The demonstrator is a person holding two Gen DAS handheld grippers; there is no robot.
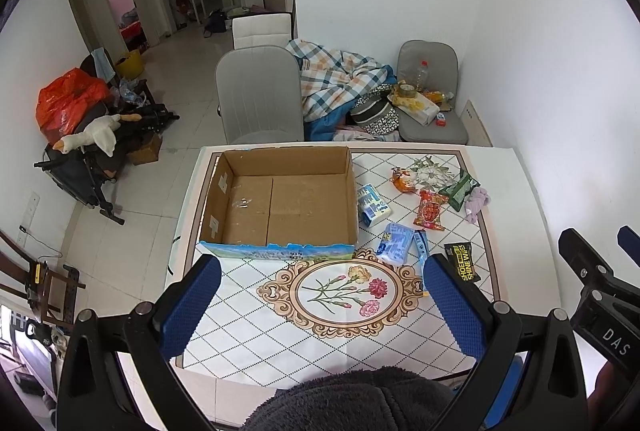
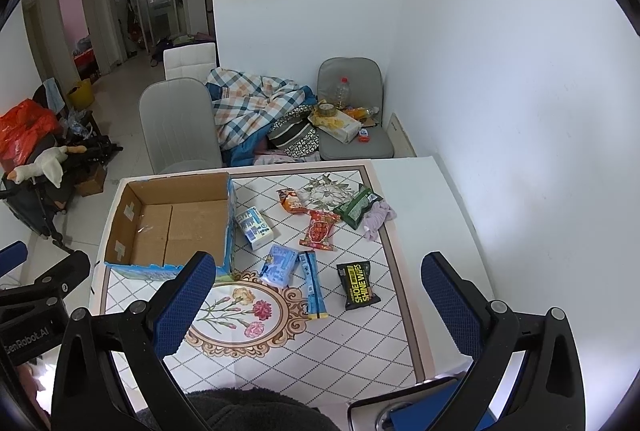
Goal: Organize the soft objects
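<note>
An empty cardboard box point(image 1: 280, 199) point(image 2: 172, 223) sits at the table's far left. To its right lie soft packs: a blue-white tissue pack point(image 1: 373, 205) point(image 2: 254, 228), a light blue pack point(image 1: 395, 243) point(image 2: 280, 265), a thin blue sachet point(image 2: 313, 283), a black shoe-wipes pack point(image 1: 463, 262) point(image 2: 357, 285), a red snack pack point(image 1: 430, 210) point(image 2: 319, 230), an orange pack point(image 1: 404, 180) point(image 2: 291, 200), a green pack point(image 1: 460, 188) point(image 2: 358, 211) and a lilac cloth point(image 1: 477, 203) point(image 2: 380, 216). My left gripper point(image 1: 322, 311) and right gripper point(image 2: 320, 315) hover open above the near table edge, holding nothing.
The table point(image 1: 248, 347) has a patterned top with a flower medallion point(image 1: 344, 291). Behind it stand grey chairs point(image 1: 256, 91) point(image 1: 432, 83), one loaded with a bottle and boxes, and a checked blanket point(image 1: 336, 75). A dark fleece sleeve point(image 1: 352, 403) fills the bottom. A white wall is on the right.
</note>
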